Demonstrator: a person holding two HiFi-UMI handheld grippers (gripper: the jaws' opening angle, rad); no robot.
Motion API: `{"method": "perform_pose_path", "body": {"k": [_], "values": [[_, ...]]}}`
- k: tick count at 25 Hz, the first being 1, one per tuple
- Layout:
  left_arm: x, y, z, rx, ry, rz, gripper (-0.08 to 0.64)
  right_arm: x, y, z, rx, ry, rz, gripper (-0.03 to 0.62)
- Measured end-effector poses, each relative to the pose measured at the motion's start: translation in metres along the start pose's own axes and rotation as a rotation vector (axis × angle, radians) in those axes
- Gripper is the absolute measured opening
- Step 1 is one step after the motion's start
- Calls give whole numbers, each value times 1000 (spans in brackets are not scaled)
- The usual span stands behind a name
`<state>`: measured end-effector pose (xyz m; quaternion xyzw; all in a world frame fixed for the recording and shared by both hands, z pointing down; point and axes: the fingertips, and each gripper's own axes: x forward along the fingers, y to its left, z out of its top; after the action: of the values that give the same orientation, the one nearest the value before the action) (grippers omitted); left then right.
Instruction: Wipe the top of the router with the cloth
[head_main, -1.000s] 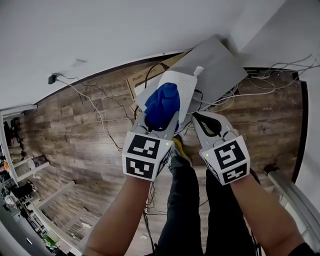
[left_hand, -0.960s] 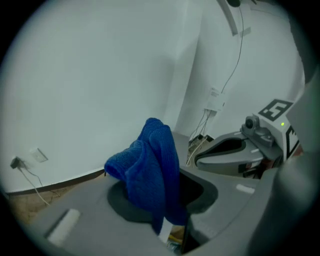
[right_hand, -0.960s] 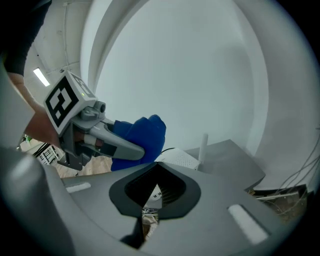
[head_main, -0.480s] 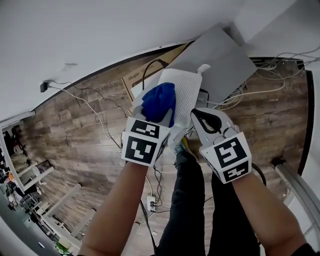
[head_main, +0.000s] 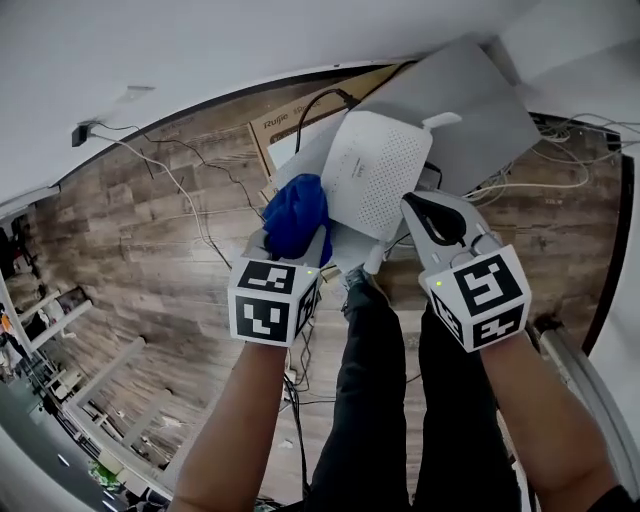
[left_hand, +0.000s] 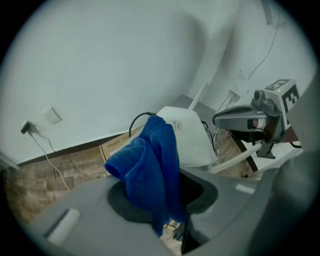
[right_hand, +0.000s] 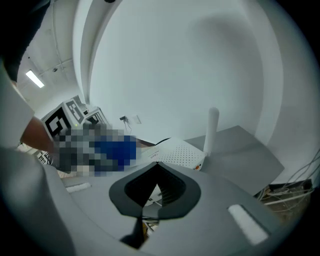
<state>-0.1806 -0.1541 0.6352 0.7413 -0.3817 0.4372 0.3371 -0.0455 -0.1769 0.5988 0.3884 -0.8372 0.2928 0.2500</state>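
Note:
The white router (head_main: 380, 165) is tilted in front of me, one antenna up at its far corner. My right gripper (head_main: 408, 203) is shut on its near right edge, and in the right gripper view the jaw tips (right_hand: 157, 164) meet at the router (right_hand: 180, 152). A bunched blue cloth (head_main: 297, 215) is clamped in my left gripper (head_main: 292, 238), which is shut on it. The cloth touches the router's near left edge, off the perforated top. In the left gripper view the cloth (left_hand: 150, 165) hangs before the router (left_hand: 190, 135), with the right gripper (left_hand: 217, 120) beyond.
A flat grey box (head_main: 470, 110) lies behind the router against the white wall. A cardboard box (head_main: 285, 130) sits to its left. Loose cables (head_main: 180, 190) run over the wood floor from a wall plug (head_main: 78, 135). My legs (head_main: 380, 400) stand below the grippers.
The cloth has slid back toward me, from the middle of the router's top to its near left edge. The right gripper has kept its place at the router's edge.

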Motion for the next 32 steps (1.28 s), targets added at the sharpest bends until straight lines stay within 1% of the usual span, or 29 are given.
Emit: {"method": "perform_pose_path", "body": {"k": [2, 4, 8, 10, 12, 14, 17, 21, 24, 27, 32], "values": [[2, -11, -18, -54, -12, -19, 230, -1, 3, -6, -9, 15, 8, 23], [6, -27, -28, -112, -31, -51, 230, -2, 7, -11, -27, 35, 19, 23], [14, -66, -26, -234, -71, -153, 230, 0, 11, -16, -70, 69, 40, 23], [13, -84, -27, -255, -82, -199, 230, 1, 17, -15, -93, 78, 43, 23], [9, -90, -32, -258, -94, -220, 230, 2, 28, -15, -109, 83, 41, 23], [5, -82, -36, -265, -110, -214, 230, 6, 38, -14, -118, 86, 39, 23], [3, -54, -36, -280, -131, -194, 230, 15, 47, -10, -120, 80, 25, 23], [4, -5, -27, -267, -127, -155, 230, 26, 48, 3, -84, 59, -9, 23], [5, 19, -9, -234, -126, -120, 230, 25, 39, 10, -56, 41, -36, 23], [6, 33, 14, -162, -105, -114, 230, 21, 32, 17, -15, 16, -75, 23], [19, 35, 54, -35, -50, -131, 230, 19, 3, 27, 54, -13, -130, 23]]}}
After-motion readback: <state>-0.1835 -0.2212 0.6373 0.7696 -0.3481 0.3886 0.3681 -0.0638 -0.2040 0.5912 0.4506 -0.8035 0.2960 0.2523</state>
